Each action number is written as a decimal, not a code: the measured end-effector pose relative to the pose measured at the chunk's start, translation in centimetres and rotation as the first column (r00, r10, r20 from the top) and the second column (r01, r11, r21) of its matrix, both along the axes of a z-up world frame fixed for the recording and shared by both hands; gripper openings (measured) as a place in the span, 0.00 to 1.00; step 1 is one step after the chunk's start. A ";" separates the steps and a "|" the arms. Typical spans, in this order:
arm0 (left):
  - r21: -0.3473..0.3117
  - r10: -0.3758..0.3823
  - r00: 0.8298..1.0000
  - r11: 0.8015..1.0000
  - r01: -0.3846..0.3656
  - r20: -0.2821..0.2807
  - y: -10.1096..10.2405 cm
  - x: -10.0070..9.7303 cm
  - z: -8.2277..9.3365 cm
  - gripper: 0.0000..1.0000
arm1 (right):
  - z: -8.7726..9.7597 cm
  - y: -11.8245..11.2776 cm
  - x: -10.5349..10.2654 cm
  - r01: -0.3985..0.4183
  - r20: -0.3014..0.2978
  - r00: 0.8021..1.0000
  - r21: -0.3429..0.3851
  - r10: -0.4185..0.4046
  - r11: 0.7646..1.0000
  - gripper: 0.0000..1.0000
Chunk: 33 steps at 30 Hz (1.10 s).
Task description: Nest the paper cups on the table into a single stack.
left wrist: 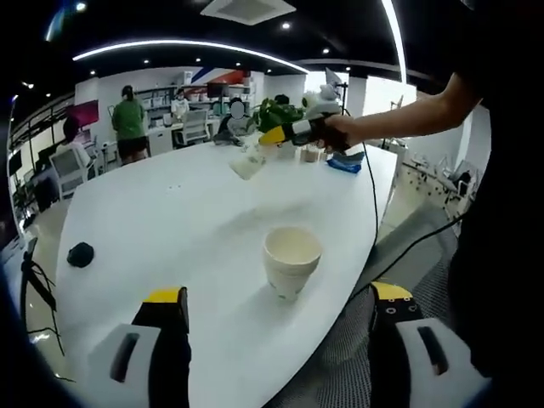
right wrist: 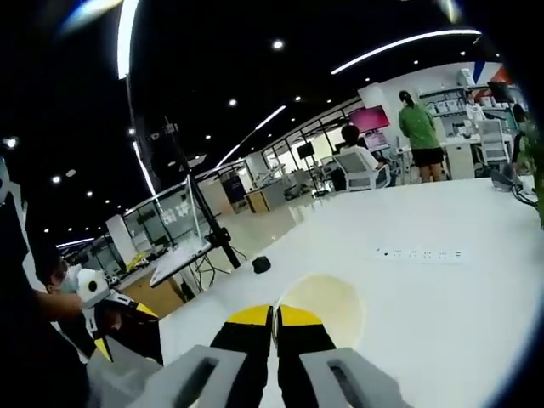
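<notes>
While upright, empty paper cup (left wrist: 291, 259)

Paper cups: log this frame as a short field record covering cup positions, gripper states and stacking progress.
cup on table: paper cup upright on the white table, near its edge
carried cup: second paper cup, pinched at the rim by the right gripper, held in the air over the table
left gripper: open, holding nothing, the standing cup ahead of it
stack progress: cups apart, not yet nested
other items: small black object on the table

Left gripper (left wrist: 276, 308) agape, right gripper (right wrist: 274, 319) pinched.
</notes>
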<state>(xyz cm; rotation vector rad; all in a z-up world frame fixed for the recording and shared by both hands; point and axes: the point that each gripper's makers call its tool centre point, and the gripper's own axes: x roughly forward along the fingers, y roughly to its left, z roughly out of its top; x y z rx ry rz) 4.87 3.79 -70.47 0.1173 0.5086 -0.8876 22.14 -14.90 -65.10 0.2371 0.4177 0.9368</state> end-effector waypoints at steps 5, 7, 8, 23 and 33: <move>-0.038 -0.007 1.000 0.999 0.007 0.004 -0.5 -0.1 0.7 0.90 | 1.0 0.8 -2.3 -0.038 0.027 0.999 -0.032 0.039 0.999 0.00; -0.037 -0.019 1.000 0.999 0.019 0.007 -0.8 -0.1 0.8 0.91 | 1.4 1.2 -3.3 -0.053 0.041 0.998 -0.047 0.055 0.997 0.00; -0.036 -0.024 1.000 0.999 0.024 0.007 -0.9 -0.2 0.8 0.92 | 1.5 1.4 -3.7 -0.057 0.042 0.997 -0.049 0.059 0.997 0.00; -0.005 -0.059 0.998 0.998 0.059 0.000 -1.3 -0.8 0.1 0.99 | 0.8 4.9 -10.0 -0.203 0.059 0.974 -0.192 0.217 0.960 0.00; -0.015 -0.041 0.999 0.999 0.042 0.005 -1.1 -0.7 0.1 0.99 | 0.2 6.5 -12.1 -0.254 0.063 0.959 -0.237 0.276 0.938 0.00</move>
